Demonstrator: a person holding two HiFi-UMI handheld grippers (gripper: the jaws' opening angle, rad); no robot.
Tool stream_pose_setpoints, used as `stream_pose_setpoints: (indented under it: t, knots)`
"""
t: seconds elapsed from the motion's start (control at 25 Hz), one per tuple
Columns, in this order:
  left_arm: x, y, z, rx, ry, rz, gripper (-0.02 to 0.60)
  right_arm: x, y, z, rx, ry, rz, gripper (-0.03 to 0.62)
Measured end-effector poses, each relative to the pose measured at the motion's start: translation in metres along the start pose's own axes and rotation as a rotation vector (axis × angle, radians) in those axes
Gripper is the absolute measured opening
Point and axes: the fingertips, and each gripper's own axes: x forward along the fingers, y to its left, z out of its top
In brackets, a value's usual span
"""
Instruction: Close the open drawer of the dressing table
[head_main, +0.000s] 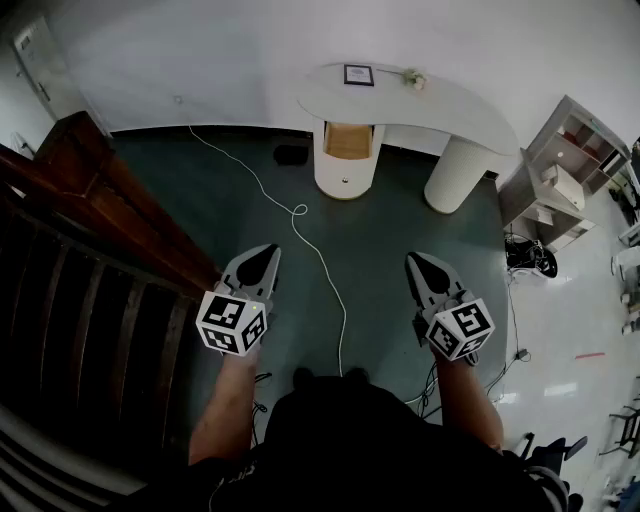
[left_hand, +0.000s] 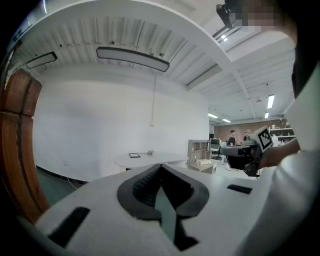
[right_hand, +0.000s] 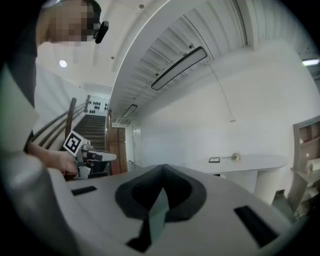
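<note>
The white curved dressing table (head_main: 440, 100) stands against the far wall, well ahead of me. Its drawer (head_main: 348, 141) is pulled out over the round left pedestal, showing a wooden inside. My left gripper (head_main: 268, 251) and right gripper (head_main: 412, 259) hover side by side over the green floor, far short of the table. Both point toward it and are shut with nothing between the jaws. In the left gripper view the jaws (left_hand: 160, 165) meet at a point and the table (left_hand: 145, 159) is small in the distance. The right gripper view shows the shut jaws (right_hand: 162, 166) and the tabletop (right_hand: 250, 161).
A dark wooden stair railing (head_main: 90, 230) runs along the left. A white cable (head_main: 300, 215) snakes across the floor between the grippers and the table. A small frame (head_main: 358, 75) sits on the tabletop. A grey shelf unit (head_main: 560, 170) stands at the right.
</note>
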Motion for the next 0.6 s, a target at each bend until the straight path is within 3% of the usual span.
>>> stream_pose_setpoints:
  t: [0.6]
  knots:
    - [-0.021,0.017,-0.021,-0.043,0.012,0.013,0.005,0.025,0.032,-0.009,0.019,0.025,0.060,0.000]
